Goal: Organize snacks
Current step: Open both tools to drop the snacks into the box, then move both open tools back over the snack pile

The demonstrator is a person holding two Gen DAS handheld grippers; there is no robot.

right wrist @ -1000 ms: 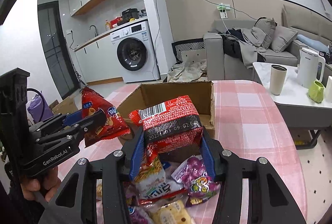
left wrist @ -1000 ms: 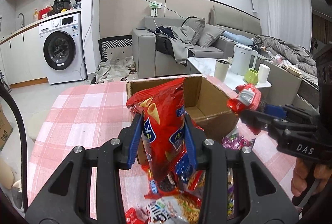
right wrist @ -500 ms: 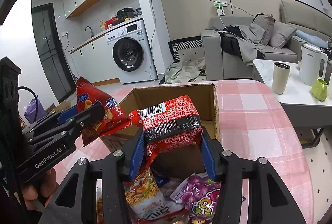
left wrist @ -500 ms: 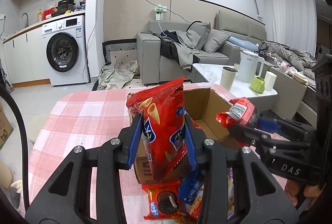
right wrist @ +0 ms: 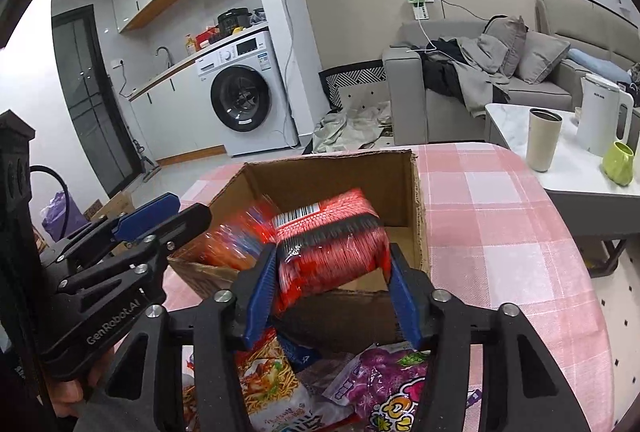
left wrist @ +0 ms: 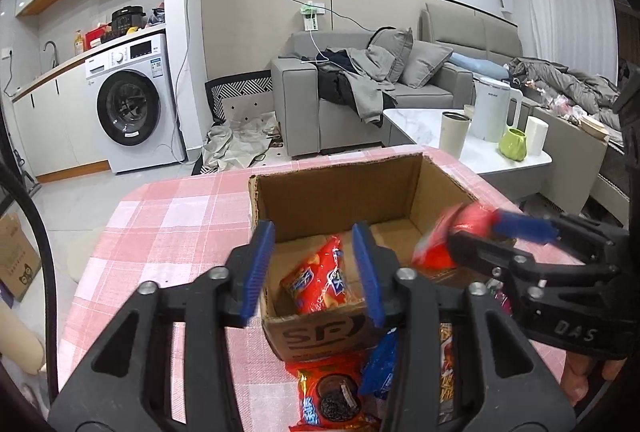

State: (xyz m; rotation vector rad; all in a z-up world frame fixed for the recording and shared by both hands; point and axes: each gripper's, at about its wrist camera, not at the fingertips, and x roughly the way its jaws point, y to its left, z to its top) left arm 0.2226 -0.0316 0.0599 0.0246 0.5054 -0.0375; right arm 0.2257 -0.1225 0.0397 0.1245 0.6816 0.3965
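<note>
Our L gripper (left wrist: 316,274) has just been opening w/ nothing between its pads; the chip bag (left wrist: 318,282) lies in the box (left wrist: 340,188) just beyond, at 12. Our R gripper (right wrist: 332,288) has just been opening too, the red noodle pack (right wrist: 332,244) between its jaws, tipping over the box at 12.

Both wrist cameras look forward and slightly down, close over the box (left wrist: 340,192) on the desk (left wrist: 168,232), left view from its left, right from its right, sharing the sofa (right wrist: 460,80) beyond.

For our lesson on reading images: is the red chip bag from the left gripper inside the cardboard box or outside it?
Inside. The red chip bag lies on the floor of the cardboard box, free of the left gripper, whose jaws have just been opening above it.
</note>
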